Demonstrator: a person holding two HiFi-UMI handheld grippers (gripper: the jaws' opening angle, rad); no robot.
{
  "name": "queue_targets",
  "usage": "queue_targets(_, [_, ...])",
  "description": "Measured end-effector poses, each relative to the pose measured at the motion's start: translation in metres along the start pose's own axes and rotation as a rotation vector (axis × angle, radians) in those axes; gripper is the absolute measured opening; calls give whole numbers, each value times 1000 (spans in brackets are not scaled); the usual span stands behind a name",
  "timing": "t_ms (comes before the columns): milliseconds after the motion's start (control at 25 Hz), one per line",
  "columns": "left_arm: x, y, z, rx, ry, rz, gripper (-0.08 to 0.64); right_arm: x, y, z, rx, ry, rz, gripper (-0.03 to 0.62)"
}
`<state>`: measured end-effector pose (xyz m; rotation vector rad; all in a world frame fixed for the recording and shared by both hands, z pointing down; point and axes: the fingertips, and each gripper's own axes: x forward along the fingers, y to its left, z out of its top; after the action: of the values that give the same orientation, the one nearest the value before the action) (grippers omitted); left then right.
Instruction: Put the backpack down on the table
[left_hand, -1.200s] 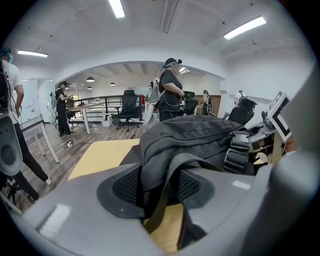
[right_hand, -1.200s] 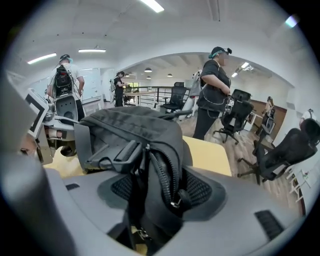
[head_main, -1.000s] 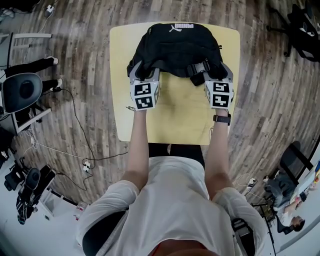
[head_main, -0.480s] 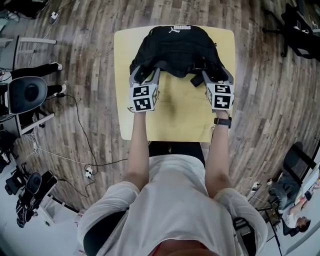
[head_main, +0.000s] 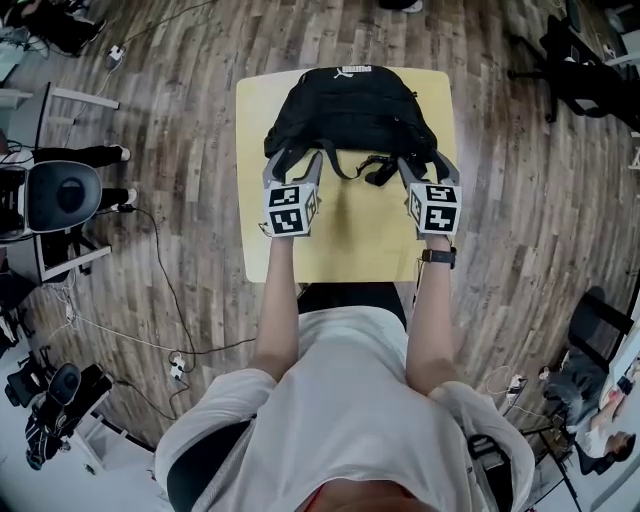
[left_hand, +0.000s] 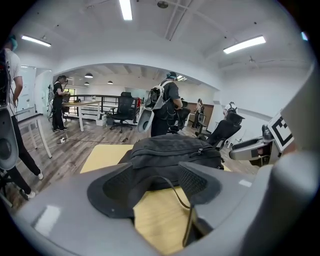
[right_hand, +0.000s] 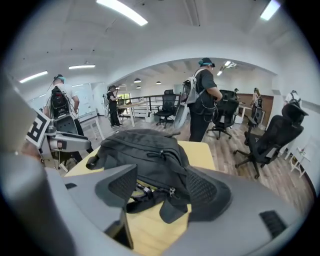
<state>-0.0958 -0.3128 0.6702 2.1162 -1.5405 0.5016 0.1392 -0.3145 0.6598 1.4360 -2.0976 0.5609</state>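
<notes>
**Both grippers let go, backpack down on the table**

Head view: the backpack (head_main: 350, 105) lies on the far half of the table (head_main: 345, 250), its straps trailing toward you. Your left gripper (head_main: 294, 166) and right gripper (head_main: 428, 168) sit at its near edge, one at each corner. The put-down looks done, so the step in hand is the release and the pull-away.

Left gripper view: the jaws have just been opening and stand wide apart, pressing on nothing. A thin strap (left_hand: 172, 189) loops through the gap between them, in front of the backpack (left_hand: 170, 150). Whether it brushes the inner side of one jaw is hard to tell here.

Right gripper view: these jaws have also just been opening and stand wide, clamped on nothing. The backpack (right_hand: 145, 150) rests on the tabletop beyond them, and a strap end with its buckle (right_hand: 150, 196) lies between the pads.

Next, you probably need to draw both grippers straight back toward you with the jaws kept wide, so neither strap snags and drags the backpack.
</notes>
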Motion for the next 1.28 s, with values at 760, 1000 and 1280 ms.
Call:
queue_targets(760, [-111, -42, 104, 62, -237, -52, 253, -127, 53, 115, 15, -364, -30, 166])
queue_targets(1000, [-139, -59, 124, 104, -297, -50, 156, -161, 70, 135, -9, -433, -26, 85])
queue_targets(1280, [-167, -75, 146, 147, -372, -32, 59, -196, 81, 153, -16, -514, -6, 46])
